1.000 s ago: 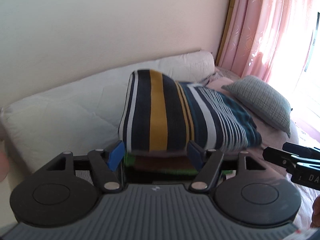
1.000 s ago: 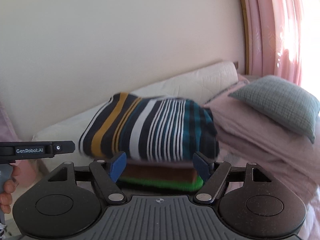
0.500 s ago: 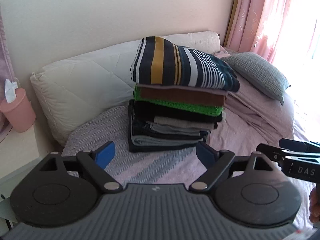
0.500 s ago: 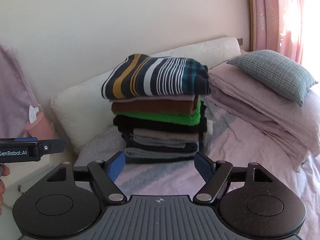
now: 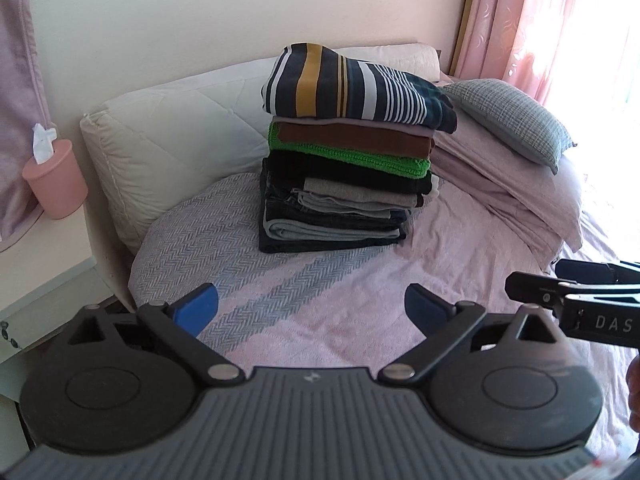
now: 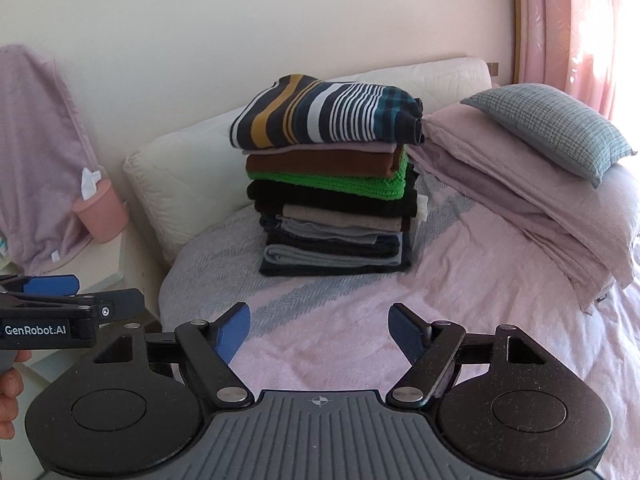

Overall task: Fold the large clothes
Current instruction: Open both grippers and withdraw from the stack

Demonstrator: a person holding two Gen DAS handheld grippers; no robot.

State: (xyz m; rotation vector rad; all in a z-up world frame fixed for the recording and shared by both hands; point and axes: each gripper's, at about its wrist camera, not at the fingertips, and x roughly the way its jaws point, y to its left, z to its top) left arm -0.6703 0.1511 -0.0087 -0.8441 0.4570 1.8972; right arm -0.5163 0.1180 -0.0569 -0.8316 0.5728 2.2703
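One tall stack of folded clothes point(image 5: 344, 168) stands on the bed point(image 5: 360, 288), close to the cream headboard cushion point(image 5: 172, 136). Topmost lies a folded striped garment point(image 5: 352, 84) in navy, white, mustard and teal, its edges overhanging the layers below. Under it come a pale lilac layer, a brown piece, a bright green knit point(image 6: 332, 182), a black piece, then beige, grey and dark denim-like folds; the exact count of pieces is hard to tell.

Two pillows sit at the right: a grey checked pillow point(image 6: 552, 124) on top of a pink one point(image 6: 592, 208). One pink cup-shaped holder point(image 5: 54, 180) on the bedside ledge contains a white tissue point(image 5: 42, 142).

Both grippers hover over the bedspread, well apart from the stack. The left gripper point(image 5: 312, 308) has its jaws opening, already wide, with nothing between them. The right gripper point(image 6: 320, 330) also has its jaws spread and empty.
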